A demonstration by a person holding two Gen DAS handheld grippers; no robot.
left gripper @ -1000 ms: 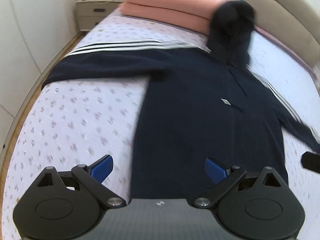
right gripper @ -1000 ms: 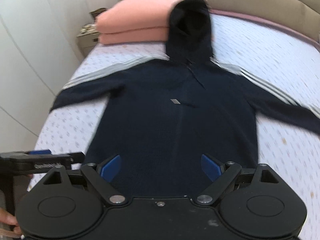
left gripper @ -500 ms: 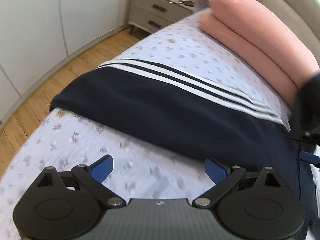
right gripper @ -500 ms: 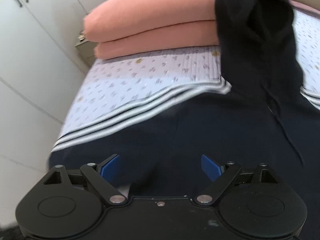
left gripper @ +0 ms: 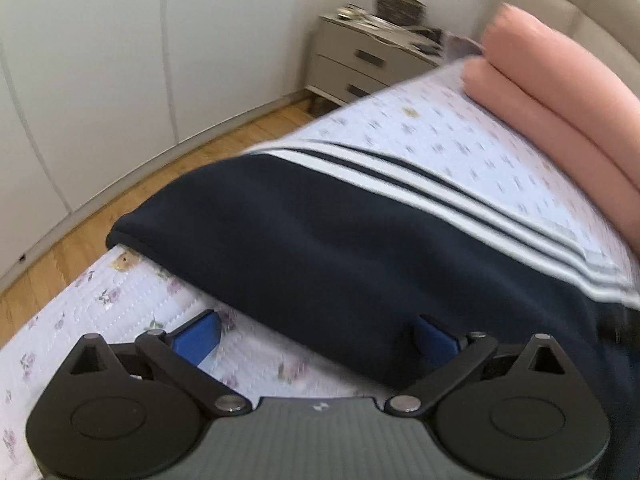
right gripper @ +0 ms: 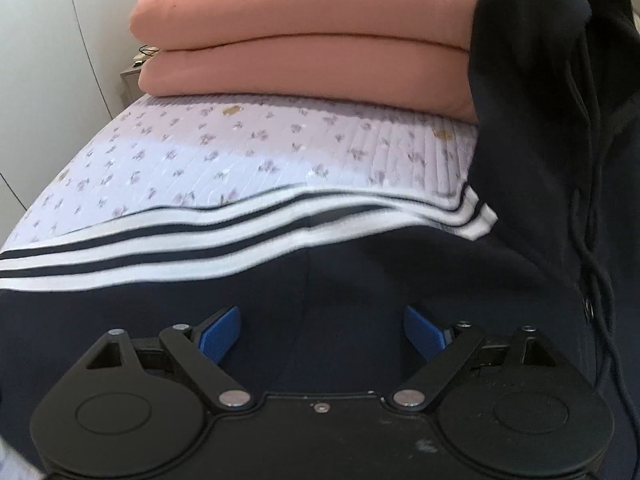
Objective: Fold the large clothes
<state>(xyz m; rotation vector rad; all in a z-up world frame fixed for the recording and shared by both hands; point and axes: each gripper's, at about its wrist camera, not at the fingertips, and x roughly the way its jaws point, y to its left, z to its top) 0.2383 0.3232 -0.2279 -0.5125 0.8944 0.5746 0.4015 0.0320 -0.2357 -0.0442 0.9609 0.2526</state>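
A navy hoodie with white stripes lies flat on the bed. In the left wrist view its left sleeve (left gripper: 320,232) stretches toward the bed's edge, cuff (left gripper: 120,236) at the far left. My left gripper (left gripper: 316,336) is open and empty, low over the sleeve's near edge. In the right wrist view the shoulder (right gripper: 320,280) and striped upper sleeve (right gripper: 240,236) fill the lower frame, and the hood (right gripper: 540,60) leans against the pink bedding. My right gripper (right gripper: 320,332) is open and empty just above the shoulder.
Folded pink bedding (right gripper: 312,36) is stacked at the head of the bed (right gripper: 240,148). A grey nightstand (left gripper: 360,64) stands beyond the bed's corner by white wardrobe doors (left gripper: 100,80). Wooden floor (left gripper: 120,196) runs along the bed's left side.
Both grippers have moved from the hoodie's hem toward its left sleeve and shoulder and come down closer to the cloth. Both stay open. The hoodie has not moved.
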